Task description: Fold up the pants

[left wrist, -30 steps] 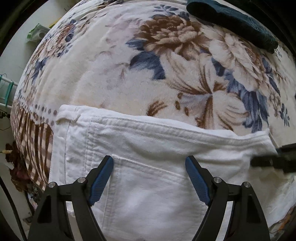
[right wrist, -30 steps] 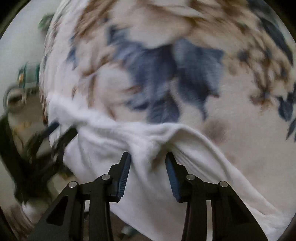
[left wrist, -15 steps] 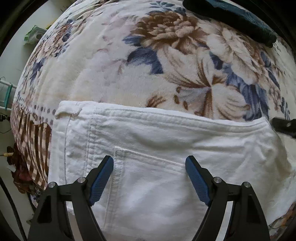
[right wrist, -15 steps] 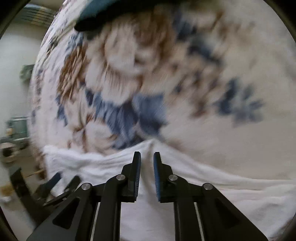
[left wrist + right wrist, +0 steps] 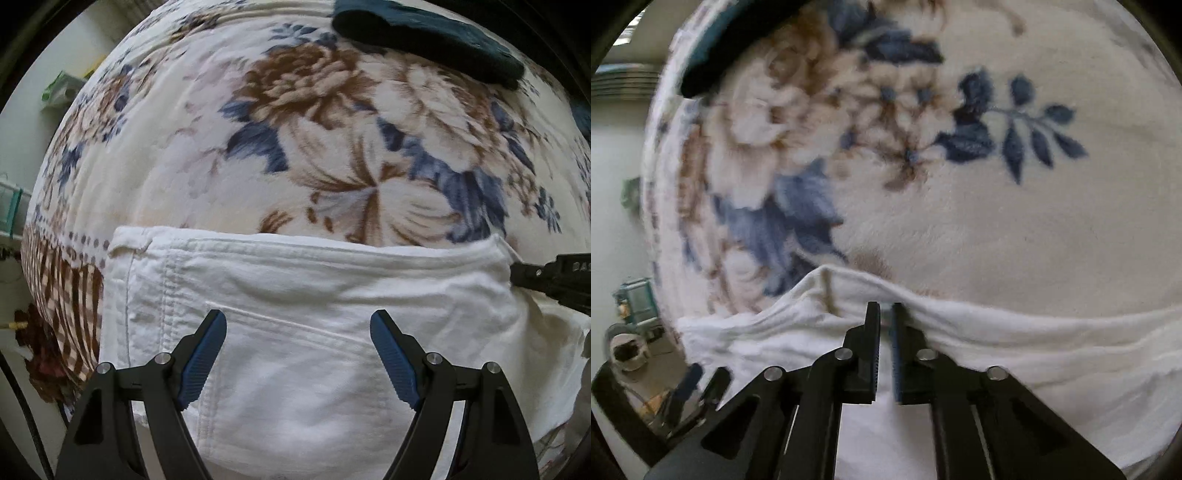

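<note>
Both tongs work the white pants [image 5: 295,295]: the left gripper [image 5: 298,325] hangs wide open above the back pocket, gripping nothing, while the right gripper [image 5: 885,314] has just been closing and pinches the fabric's far edge. Beyond, the pants lie on a floral blanket [image 5: 332,155], with a dark garment [image 5: 436,40] farther back.

The white cotton-twill pants [image 5: 303,295] look matt, with raised stitched seams. The floral fleece blanket [image 5: 332,147] beneath is plush and fuzzy.

There is one pair of white pants [image 5: 295,332] and one dark green cloth [image 5: 424,33]. One flowery blanket [image 5: 295,147] lies under them. There are two claws, a left claw [image 5: 297,334] and a right claw [image 5: 884,314].
</note>
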`<state>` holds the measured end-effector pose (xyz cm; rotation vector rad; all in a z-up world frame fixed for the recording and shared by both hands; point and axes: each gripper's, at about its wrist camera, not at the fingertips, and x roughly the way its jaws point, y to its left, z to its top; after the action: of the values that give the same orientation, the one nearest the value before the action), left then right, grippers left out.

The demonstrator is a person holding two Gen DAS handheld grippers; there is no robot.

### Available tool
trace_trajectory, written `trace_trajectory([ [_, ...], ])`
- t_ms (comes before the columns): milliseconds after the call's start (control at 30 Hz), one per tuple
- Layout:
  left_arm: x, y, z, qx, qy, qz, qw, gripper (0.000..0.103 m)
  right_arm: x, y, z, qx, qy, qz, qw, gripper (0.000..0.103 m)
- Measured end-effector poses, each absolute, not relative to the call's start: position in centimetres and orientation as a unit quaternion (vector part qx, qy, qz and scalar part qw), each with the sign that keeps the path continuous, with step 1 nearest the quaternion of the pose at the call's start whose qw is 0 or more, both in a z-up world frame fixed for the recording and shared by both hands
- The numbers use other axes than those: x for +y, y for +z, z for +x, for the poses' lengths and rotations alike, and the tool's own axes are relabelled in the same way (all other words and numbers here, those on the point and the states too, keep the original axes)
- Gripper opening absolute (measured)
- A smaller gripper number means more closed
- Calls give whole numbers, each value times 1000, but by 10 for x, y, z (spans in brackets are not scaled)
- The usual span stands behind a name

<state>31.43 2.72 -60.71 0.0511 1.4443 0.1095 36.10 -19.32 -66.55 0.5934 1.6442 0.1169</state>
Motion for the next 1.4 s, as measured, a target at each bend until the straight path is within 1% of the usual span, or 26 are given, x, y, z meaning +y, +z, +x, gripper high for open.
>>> trace_trajectory([
  [33,23,-603,312,659,45,19,751,79,-200,-657,354,715,51,265,645,20],
  [67,17,-596,309,657,39,14,753,79,-217,-642,339,698,45,284,656,31],
  [100,11,-592,306,656,35,12,754,79,-229,-632,328,686,38,298,663,37],
  [133,5,-588,303,657,29,10,754,79,-248,-620,312,670,26,316,672,49],
  [167,-4,-585,297,658,21,10,753,79,-275,-606,291,652,6,334,681,54],
  [267,-38,-575,287,657,2,17,754,79,-349,-583,228,619,-86,353,696,54],
  [333,-69,-572,280,655,-13,34,755,79,-399,-577,190,605,-147,369,690,54],
  [467,-133,-578,273,656,-37,56,752,79,-538,-579,122,579,-242,404,666,54],
  [533,-169,-582,275,657,-47,63,750,79,-583,-584,115,576,-258,394,669,54],
  [633,-225,-588,276,651,-54,79,753,79,-632,-596,131,587,-254,367,676,54],
  [700,-254,-595,277,653,-57,84,750,79,-652,-610,152,601,-231,352,680,54],
  [833,-298,-603,279,655,-60,97,747,79,-647,-647,200,656,-182,285,675,54],
  [867,-305,-606,279,655,-60,101,747,79,-646,-653,208,674,-168,252,674,46],
  [933,-315,-608,280,654,-58,110,746,79,-639,-653,217,676,-153,206,691,17],
  [1033,-324,-614,280,655,-52,123,743,79,-636,-642,219,657,-164,177,714,14],
  [1167,-327,-618,283,655,-38,132,743,79,-650,-634,212,632,-198,195,724,13],
  [1233,-327,-618,284,653,-34,133,744,79,-651,-636,213,636,-200,189,721,13],
  [1300,-328,-621,283,653,-31,140,743,79,-655,-652,214,654,-185,202,705,16],
  [1333,-328,-622,283,657,-32,138,741,79,-658,-658,215,663,-171,217,696,21],
  [1400,-329,-622,280,662,-37,130,737,79,-674,-652,204,657,-154,272,686,24],
])
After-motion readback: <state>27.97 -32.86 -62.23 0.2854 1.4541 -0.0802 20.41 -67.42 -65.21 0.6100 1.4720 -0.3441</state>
